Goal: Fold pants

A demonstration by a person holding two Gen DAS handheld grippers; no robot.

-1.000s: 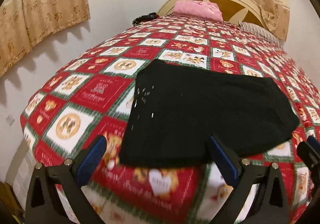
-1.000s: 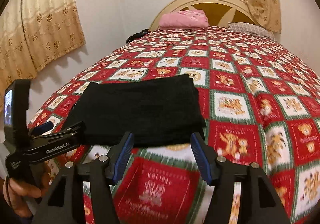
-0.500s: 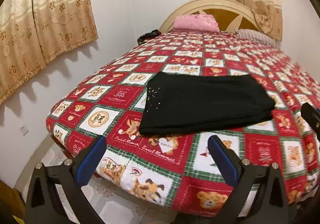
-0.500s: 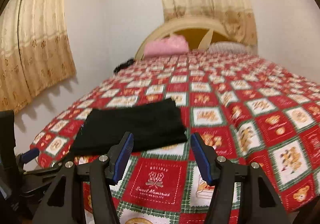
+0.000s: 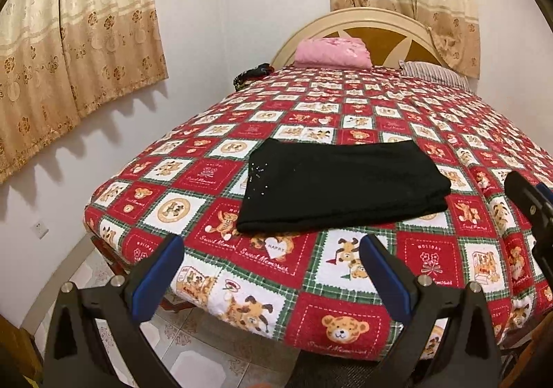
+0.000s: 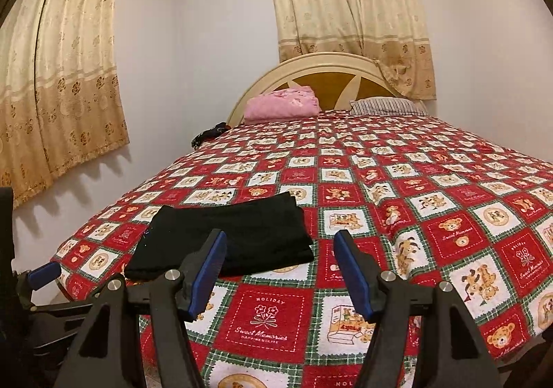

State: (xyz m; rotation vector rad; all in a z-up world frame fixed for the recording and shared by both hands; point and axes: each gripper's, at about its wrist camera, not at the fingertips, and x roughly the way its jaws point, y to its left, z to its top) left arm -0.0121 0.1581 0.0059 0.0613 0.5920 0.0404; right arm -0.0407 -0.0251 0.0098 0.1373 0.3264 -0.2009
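Observation:
The black pants (image 5: 342,187) lie folded into a flat rectangle near the foot corner of the bed (image 5: 345,319), with small sparkly studs at their left end. They also show in the right wrist view (image 6: 224,239). My left gripper (image 5: 271,277) is open and empty, held back from the bed's foot edge, below the pants. My right gripper (image 6: 280,270) is open and empty, above the bed's near edge, just right of the pants. The left gripper's tool shows at the far left of the right wrist view (image 6: 38,277).
The bed has a red, white and green teddy-bear cover (image 6: 432,215). A folded pink blanket (image 6: 281,102) and a striped pillow (image 6: 383,104) lie at the headboard (image 6: 328,71). A dark item (image 6: 209,135) sits at the bed's far left edge. Curtains (image 6: 58,83) hang left. Tiled floor (image 5: 193,346) lies below.
Both grippers have pulled back and away from the folded pants. The pants stay flat on the bed and look smaller and farther off now.

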